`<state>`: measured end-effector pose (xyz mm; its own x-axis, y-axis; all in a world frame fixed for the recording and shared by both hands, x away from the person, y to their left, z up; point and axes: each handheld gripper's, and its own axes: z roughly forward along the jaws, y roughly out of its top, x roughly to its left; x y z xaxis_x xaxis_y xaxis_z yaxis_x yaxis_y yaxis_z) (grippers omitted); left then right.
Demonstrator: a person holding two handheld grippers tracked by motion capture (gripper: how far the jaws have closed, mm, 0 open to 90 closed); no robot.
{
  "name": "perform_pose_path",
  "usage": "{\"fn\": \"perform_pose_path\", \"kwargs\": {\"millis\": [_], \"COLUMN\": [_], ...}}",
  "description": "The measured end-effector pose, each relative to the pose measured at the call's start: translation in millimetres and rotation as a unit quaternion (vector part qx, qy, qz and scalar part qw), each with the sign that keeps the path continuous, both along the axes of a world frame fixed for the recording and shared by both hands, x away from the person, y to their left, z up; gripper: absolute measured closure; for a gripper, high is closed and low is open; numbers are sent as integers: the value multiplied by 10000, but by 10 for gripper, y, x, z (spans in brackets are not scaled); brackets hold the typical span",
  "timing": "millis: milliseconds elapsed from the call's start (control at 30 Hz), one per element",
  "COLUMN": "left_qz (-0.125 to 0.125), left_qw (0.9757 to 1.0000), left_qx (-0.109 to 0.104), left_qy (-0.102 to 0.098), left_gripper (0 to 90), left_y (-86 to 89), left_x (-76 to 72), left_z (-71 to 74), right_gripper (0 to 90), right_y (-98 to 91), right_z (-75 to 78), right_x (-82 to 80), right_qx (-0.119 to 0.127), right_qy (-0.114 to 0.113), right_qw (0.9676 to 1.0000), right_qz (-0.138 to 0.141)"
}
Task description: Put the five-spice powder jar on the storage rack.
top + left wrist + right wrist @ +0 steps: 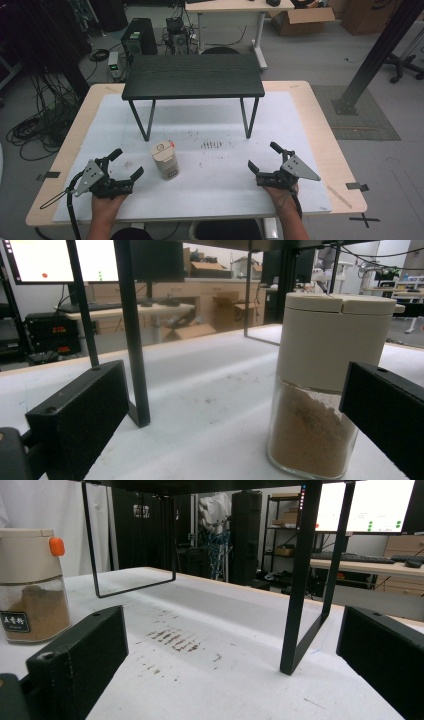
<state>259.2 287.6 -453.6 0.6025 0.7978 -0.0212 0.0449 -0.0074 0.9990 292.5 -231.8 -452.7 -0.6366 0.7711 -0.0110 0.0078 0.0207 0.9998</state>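
The spice jar (165,160) stands upright on the white mat (210,200) that covers the table (320,115), in front of the small black shelf (193,76) and nearer its left legs; in the high view it shows a cream cap with an orange tab at one edge and a pale body. It sits just beside the left hand-held gripper (128,164), a little ahead and to the right of its spread jaws, and well apart from the right hand-held gripper (262,156), whose jaws also stand wide with nothing between them; a scatter of brown specks (211,145) lies on the mat between the two. In the left gripper view the spice jar (327,385) is close and large: a tall cream plastic top with a flat lid split by a seam, over a clear glass base filled with coarse tan-brown powder. The left hand-held gripper (240,415) points along the mat with both black jaws apart, and the jar stands beyond the right-hand jaw, partly hidden by it; whether they touch I cannot tell. In the right gripper view the spice jar (31,582) stands far to the left, showing the orange button on its cap and a small dark label with pale characters on the glass. The right hand-held gripper (230,655) is open and empty, facing a black shelf leg (305,580).
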Motion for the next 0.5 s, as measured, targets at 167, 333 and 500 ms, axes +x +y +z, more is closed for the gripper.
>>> {"fn": "perform_pose_path", "kwargs": {"millis": [167,333,500], "left_qz": [0,3,-32], "left_qw": [10000,10000,9998], "left_qx": [-11,-18,-193], "left_qy": [11,17,-5], "left_gripper": [2,2,2], "left_y": [2,2,39], "left_x": [2,4,1], "left_z": [0,1,-2], "right_gripper": [0,0,0], "right_y": [0,-1,-4], "right_z": [0,0,0], "right_x": [-2,-1,-3], "right_qx": [-3,5,18], "right_qy": [-12,-7,-33], "right_qw": [10000,10000,10000], "right_qz": [-1,1,8]}}
